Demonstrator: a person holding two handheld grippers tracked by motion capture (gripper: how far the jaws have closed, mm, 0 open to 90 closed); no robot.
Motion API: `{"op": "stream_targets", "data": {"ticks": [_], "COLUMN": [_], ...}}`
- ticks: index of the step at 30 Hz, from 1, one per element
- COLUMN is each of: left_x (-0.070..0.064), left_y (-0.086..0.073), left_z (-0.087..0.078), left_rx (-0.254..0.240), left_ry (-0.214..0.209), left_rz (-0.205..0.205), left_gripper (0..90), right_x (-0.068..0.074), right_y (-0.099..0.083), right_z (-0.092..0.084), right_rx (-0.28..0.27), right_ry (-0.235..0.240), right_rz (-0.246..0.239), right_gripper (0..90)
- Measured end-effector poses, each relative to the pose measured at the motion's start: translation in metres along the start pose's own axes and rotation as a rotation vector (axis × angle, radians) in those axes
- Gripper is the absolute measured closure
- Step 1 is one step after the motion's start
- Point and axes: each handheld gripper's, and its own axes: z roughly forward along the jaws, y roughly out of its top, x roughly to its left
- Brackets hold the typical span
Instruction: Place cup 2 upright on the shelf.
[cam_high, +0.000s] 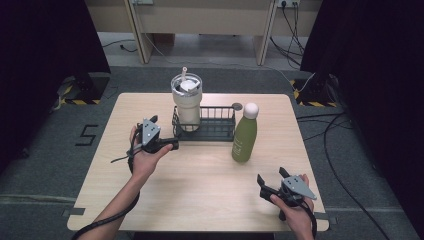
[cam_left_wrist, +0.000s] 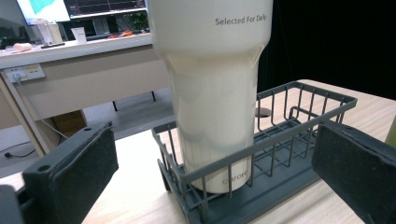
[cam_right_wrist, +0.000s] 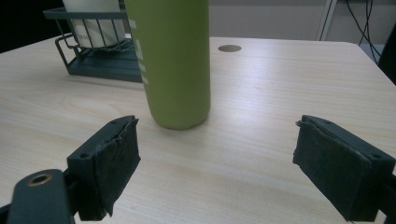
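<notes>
Tall cream-white insulated tumbler (cam_left_wrist: 212, 93) with a lid and straw stands upright in the left end of the dark grey wire basket (cam_high: 215, 131), the landmark here. It looks smooth and hard-walled, probably steel, so stiff and not fragile, but slick under the pads; likely fairly heavy if filled, and top-heavy since the upper body is wider than the narrow base. Best hold, in my judgement, is on the narrower lower body just above the basket rim, or right under the flare so the step stops it slipping down. The straw is no place to grab.

Left gripper (cam_left_wrist: 212, 161) sits just left of the basket, aimed at the tumbler, jaws spread wide with nothing between the pads, the tumbler not yet touched. The basket wire may block a low grip.

Olive green metal bottle (cam_high: 244, 136) with a white cap stands upright on the light wood table (cam_high: 200, 185) just right of the basket. Right gripper (cam_right_wrist: 215, 163) is well in front and to the right of the basket, jaws apart and empty, pointing at the bottle.
</notes>
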Motion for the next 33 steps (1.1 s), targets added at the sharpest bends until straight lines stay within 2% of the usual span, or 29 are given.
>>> {"op": "stream_targets", "data": {"ticks": [8, 10, 13, 16, 17, 20, 26, 33], "left_x": [-0.002, -0.002, -0.003, -0.003, -0.002, -0.001, 0.002, 0.001], "left_y": [-0.005, -0.007, -0.009, -0.010, -0.011, -0.012, -0.016, -0.019], "left_z": [-0.006, -0.008, -0.011, -0.015, -0.017, -0.022, -0.029, -0.029], "left_rx": [0.010, 0.013, 0.018, 0.020, 0.017, 0.015, 0.022, 0.031], "left_ry": [-0.009, -0.009, -0.013, -0.011, -0.008, -0.004, 0.002, 0.002], "left_rz": [-0.001, -0.004, 0.001, 0.003, 0.002, -0.001, -0.004, -0.004], "left_gripper": [0.0, 0.0, 0.0, 0.0, 0.0, 0.0, 0.0, 0.0], "right_x": [-0.001, 0.000, 0.003, 0.006, 0.008, 0.008, 0.013, 0.019], "right_y": [0.012, 0.016, 0.021, 0.025, 0.027, 0.034, 0.050, 0.063], "right_z": [0.006, 0.007, 0.009, 0.010, 0.011, 0.013, 0.021, 0.037], "right_rx": [-0.024, -0.028, -0.016, -0.022, -0.025, -0.034, -0.061, -0.086], "right_ry": [0.008, 0.024, 0.043, 0.033, 0.037, 0.024, 0.018, 0.014], "right_rz": [0.003, -0.009, -0.035, -0.073, -0.066, -0.096, -0.097, -0.107], "right_gripper": [11.1, 7.5, 6.4, 7.1, 7.0, 7.4, 8.2, 9.1]}}
